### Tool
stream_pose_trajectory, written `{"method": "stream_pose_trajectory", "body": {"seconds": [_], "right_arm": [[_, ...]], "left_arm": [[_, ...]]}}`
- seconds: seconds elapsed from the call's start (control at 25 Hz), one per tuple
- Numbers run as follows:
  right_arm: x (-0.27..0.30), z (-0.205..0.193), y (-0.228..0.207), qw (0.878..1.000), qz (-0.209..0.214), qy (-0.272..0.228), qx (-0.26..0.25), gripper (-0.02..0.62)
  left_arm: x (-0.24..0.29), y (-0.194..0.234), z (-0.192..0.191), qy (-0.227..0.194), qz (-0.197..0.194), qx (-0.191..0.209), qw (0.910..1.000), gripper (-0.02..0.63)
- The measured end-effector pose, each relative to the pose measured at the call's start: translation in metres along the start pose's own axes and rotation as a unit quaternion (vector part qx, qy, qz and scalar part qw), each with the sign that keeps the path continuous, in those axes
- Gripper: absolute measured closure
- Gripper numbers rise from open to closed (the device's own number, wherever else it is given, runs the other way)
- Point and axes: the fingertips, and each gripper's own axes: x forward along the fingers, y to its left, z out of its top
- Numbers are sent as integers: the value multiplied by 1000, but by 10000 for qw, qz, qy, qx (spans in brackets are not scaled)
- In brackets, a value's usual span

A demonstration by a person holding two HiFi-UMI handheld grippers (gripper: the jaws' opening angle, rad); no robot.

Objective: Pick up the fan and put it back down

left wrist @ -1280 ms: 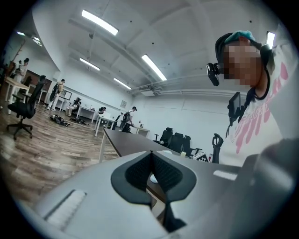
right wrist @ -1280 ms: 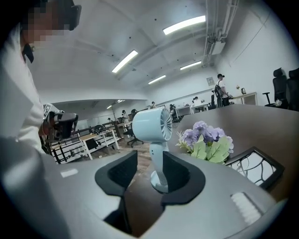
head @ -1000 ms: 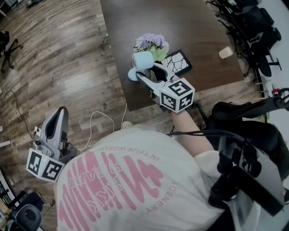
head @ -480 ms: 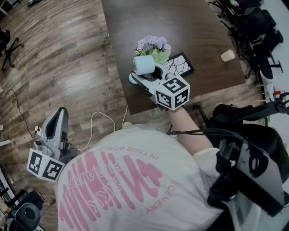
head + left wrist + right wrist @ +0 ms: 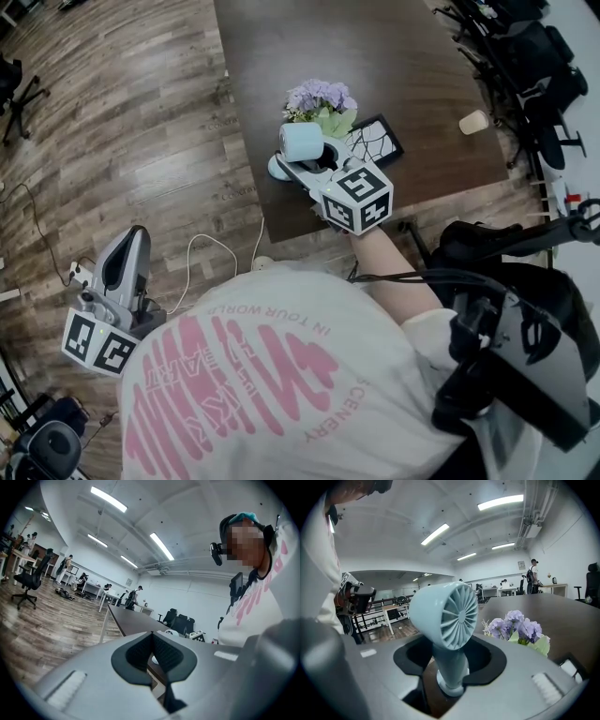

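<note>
While the head view looked down, your right gripper [image 5: 309, 159] reached around the fan [image 5: 301, 140] standing at the near edge of the table [image 5: 375, 56]; your left gripper [image 5: 129, 246] hung low over the floor [image 5: 141, 112]. Its own view showed jaws together, empty. Your right gripper view showed jaws just closing beside the fan's stem, seemingly not yet pressing.

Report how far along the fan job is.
Done: the approach; the stem of the fan stands between the fingers of the right gripper. In hand: the fingers have just been closing, but a gap shows beside the stem, so no grip yet. Left: the lift and the set-down; the fan's base rests on the table.
</note>
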Motion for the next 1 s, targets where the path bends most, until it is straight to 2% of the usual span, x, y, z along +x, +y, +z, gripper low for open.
{"method": "stream_pose_trajectory", "body": {"seconds": [0.4,0.76,1.0], "right_arm": [[-16,7,2,9983,-148,-206,516,400],[-49,40,2,9958,-347,-601,594,400],[-80,67,8,9929,-403,-1028,444,402]], "left_arm": [[8,-11,-1,58,-293,46,9995,588],[6,-17,-1,72,-339,49,9994,588],[6,-31,-3,4,-496,114,9987,588]]}}
